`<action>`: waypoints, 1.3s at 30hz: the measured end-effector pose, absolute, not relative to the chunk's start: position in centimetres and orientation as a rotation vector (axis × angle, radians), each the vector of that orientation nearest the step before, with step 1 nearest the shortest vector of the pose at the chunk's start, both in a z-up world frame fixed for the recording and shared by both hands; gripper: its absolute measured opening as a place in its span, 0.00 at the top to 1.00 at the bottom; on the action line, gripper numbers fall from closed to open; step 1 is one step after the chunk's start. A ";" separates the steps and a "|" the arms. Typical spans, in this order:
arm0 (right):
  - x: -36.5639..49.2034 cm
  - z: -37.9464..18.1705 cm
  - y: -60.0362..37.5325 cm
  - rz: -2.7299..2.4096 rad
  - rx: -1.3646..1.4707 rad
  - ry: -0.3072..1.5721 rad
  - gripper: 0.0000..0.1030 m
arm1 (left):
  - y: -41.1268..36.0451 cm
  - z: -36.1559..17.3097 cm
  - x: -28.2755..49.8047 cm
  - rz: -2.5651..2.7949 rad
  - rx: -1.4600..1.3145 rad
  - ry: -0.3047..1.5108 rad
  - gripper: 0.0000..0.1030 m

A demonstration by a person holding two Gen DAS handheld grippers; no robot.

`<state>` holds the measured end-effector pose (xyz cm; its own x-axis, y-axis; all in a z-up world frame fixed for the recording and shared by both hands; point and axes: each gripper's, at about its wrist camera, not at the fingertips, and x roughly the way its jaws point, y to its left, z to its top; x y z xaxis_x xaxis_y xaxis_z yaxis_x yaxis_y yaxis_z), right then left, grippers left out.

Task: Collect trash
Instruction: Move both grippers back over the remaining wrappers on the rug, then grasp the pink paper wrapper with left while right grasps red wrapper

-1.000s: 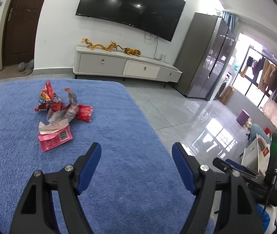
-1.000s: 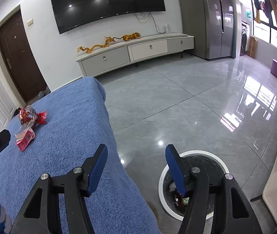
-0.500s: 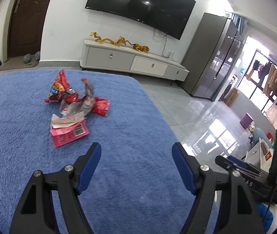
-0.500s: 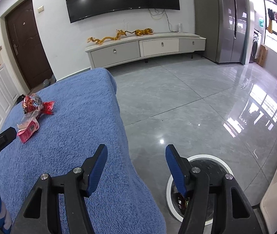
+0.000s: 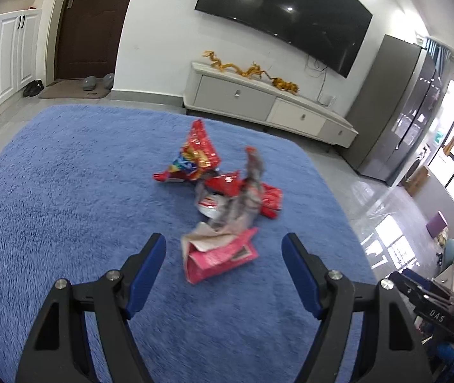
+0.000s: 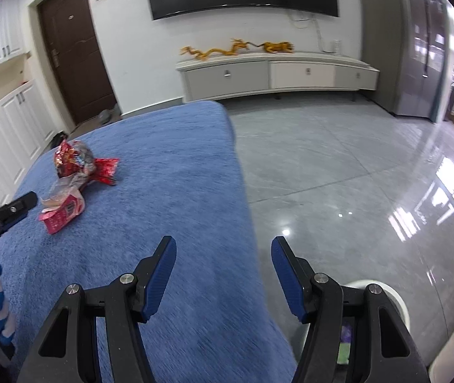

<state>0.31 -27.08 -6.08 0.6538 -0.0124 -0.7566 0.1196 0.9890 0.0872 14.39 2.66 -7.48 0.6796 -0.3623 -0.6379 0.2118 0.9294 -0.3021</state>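
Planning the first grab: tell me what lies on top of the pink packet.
A torn beige paper scrap lies on the pink packet at its far end, with crumpled silver foil behind. Whether the foil overlaps it is unclear; its underside on the blue cloth is hidden.

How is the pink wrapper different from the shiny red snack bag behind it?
The pink wrapper lies low on the blue cover, torn open at one end; the red snack bag is crumpled and sticks up in a point. The pink wrapper is plain with a dark label patch; the red snack bag has gold and blue print. The pink wrapper lies nearest the left tool. Both are empty trash.
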 end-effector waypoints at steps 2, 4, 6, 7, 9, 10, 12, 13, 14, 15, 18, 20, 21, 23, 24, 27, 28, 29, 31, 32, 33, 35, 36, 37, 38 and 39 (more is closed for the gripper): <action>1.6 -6.4 -26.3 -0.042 0.125 0.860 0.42 | 2.7 -8.1 15.2 -0.328 -0.200 0.769 0.28; 3.0 -6.7 -25.5 -0.007 0.117 0.863 0.42 | 2.6 -8.8 15.8 -0.335 -0.191 0.779 0.28; 4.4 -6.9 -24.8 0.030 0.111 0.863 0.42 | 2.4 -9.3 16.2 -0.340 -0.184 0.787 0.28; 5.0 -7.0 -24.4 0.047 0.107 0.864 0.42 | 2.1 -9.6 16.5 -0.344 -0.181 0.793 0.28; 6.5 -7.3 -23.6 0.084 0.094 0.868 0.42 | 1.9 -10.2 16.8 -0.350 -0.175 0.803 0.28; 7.1 -7.4 -23.2 0.101 0.088 0.870 0.42 | 1.7 -10.6 17.1 -0.357 -0.177 0.820 0.28; 8.5 -7.6 -22.3 0.143 0.077 0.870 0.42 | 1.8 -11.1 17.6 -0.376 -0.199 0.842 0.29; 9.2 -7.7 -21.7 0.162 0.069 0.870 0.42 | 2.0 -11.2 17.8 -0.373 -0.210 0.844 0.29; 9.9 -7.8 -21.2 0.181 0.060 0.869 0.42 | 2.3 -11.3 18.0 -0.371 -0.228 0.851 0.29; 10.7 -8.0 -20.6 0.202 0.052 0.869 0.42 | 2.5 -11.5 18.1 -0.373 -0.244 0.855 0.33; 12.7 -8.6 -19.1 0.250 0.024 0.875 0.42 | 3.3 -11.6 18.2 -0.375 -0.279 0.849 0.40; 14.0 -9.1 -18.2 0.289 0.015 0.887 0.42 | 3.6 -11.6 18.2 -0.377 -0.290 0.848 0.46; 14.3 -9.3 -17.8 0.302 0.013 0.889 0.42 | 3.8 -11.8 18.2 -0.386 -0.299 0.853 0.54; 15.3 -9.7 -17.1 0.322 0.004 0.896 0.42 | 4.3 -11.8 18.1 -0.386 -0.312 0.855 0.56; 15.7 -9.9 -16.7 0.335 0.006 0.901 0.42 | 4.4 -11.8 18.0 -0.386 -0.316 0.856 0.58; 16.6 -10.4 -15.8 0.377 0.018 0.914 0.42 | 4.8 -11.9 17.6 -0.384 -0.327 0.856 0.60; 16.9 -10.5 -15.6 0.386 0.017 0.919 0.42 | 4.9 -11.9 17.6 -0.385 -0.329 0.856 0.61; 17.1 -10.6 -15.3 0.396 0.017 0.923 0.42 | 4.9 -11.9 17.5 -0.387 -0.331 0.857 0.61; 17.3 -10.6 -14.9 0.424 0.020 0.922 0.45 | 5.0 -11.9 17.3 -0.392 -0.338 0.858 0.63; 17.3 -10.6 -14.8 0.439 0.025 0.921 0.55 | 5.1 -11.9 17.3 -0.392 -0.341 0.858 0.63; 17.3 -10.6 -14.8 0.450 0.030 0.922 0.64 | 5.2 -11.9 17.1 -0.393 -0.343 0.858 0.64; 17.2 -10.7 -14.9 0.453 0.028 0.921 0.74 | 5.3 -11.8 16.9 -0.394 -0.342 0.859 0.65; 17.1 -10.6 -14.9 0.452 0.030 0.914 0.76 | 5.2 -11.8 16.9 -0.394 -0.342 0.860 0.65; 16.9 -10.3 -15.0 0.450 0.034 0.904 0.78 | 5.3 -11.7 16.8 -0.392 -0.340 0.861 0.66; 16.6 -10.1 -15.2 0.446 0.043 0.895 0.82 | 5.3 -11.7 16.6 -0.391 -0.334 0.861 0.66; 16.3 -9.9 -15.5 0.439 0.054 0.887 0.85 | 5.1 -11.6 16.4 -0.392 -0.327 0.861 0.70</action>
